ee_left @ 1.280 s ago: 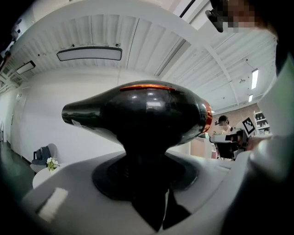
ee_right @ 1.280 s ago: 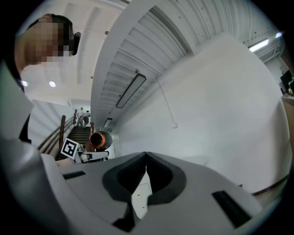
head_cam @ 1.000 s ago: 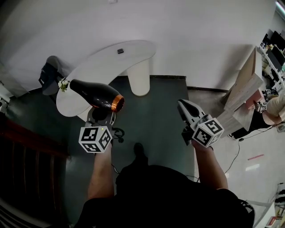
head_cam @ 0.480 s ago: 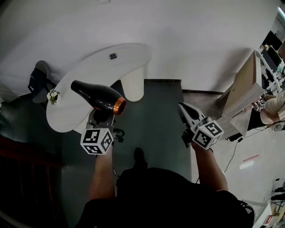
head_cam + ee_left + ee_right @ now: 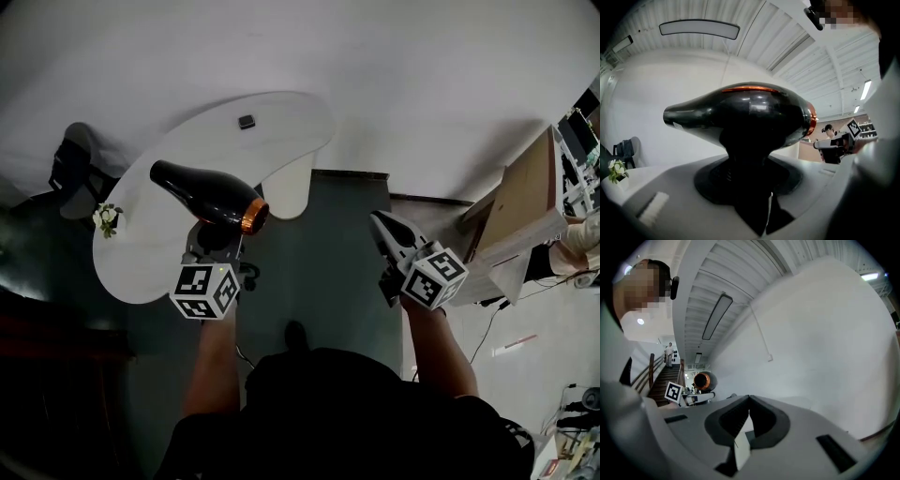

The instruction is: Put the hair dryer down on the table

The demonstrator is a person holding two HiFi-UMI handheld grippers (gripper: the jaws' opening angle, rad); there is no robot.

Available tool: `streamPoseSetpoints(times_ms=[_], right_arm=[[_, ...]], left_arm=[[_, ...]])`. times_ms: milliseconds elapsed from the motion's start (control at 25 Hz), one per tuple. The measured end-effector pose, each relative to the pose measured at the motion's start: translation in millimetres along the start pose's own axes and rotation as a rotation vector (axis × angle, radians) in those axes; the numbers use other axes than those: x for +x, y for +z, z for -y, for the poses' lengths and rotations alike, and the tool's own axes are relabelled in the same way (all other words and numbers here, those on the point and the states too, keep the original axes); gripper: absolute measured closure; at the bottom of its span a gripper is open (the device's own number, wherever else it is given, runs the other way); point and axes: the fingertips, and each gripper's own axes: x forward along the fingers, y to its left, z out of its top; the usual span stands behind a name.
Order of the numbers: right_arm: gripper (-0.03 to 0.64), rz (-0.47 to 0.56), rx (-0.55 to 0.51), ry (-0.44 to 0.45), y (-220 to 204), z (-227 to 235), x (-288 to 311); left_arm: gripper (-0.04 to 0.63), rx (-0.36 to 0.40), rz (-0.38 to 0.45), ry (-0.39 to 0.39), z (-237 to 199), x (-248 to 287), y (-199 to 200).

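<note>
A black hair dryer (image 5: 208, 195) with a copper ring at its rear is held up by its handle in my left gripper (image 5: 214, 246). Its nozzle points left and away, over the near edge of the white curved table (image 5: 281, 112). In the left gripper view the hair dryer (image 5: 740, 117) fills the middle, with its handle running down between the jaws of the left gripper (image 5: 751, 187). My right gripper (image 5: 389, 234) hangs over the floor to the right, shut with nothing in it. In its own view the right gripper (image 5: 749, 401) has its jaw tips meeting, and the hair dryer (image 5: 702, 380) shows small at the left.
A small dark object (image 5: 247, 122) lies on the table's far part. A little white flower pot (image 5: 107, 217) stands at the table's left end, with a dark chair (image 5: 70, 164) beyond it. A white wall runs behind the table. Boards and cartons (image 5: 516, 225) stand to the right.
The left gripper has carried the hair dryer slightly forward, so its nozzle now lies further over the table's near edge. The right gripper has hardly moved.
</note>
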Motion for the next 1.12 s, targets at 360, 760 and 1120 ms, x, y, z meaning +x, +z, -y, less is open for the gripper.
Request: streamPoseSetpoints(times_ms=[360, 760, 1120], right_arm=[[0.604, 0.018, -0.028, 0.027, 17, 6, 73], [0.604, 0.021, -0.006, 0.069, 22, 57, 137], [0.604, -0.002, 0.039, 0.084, 26, 172, 209]], left_arm=[[0.425, 0.020, 0.036, 0.001, -52, 32, 23], [0.425, 0.027, 0.023, 0.019, -83, 97, 31], [0.425, 0.009, -0.002, 0.020, -95, 222, 31]])
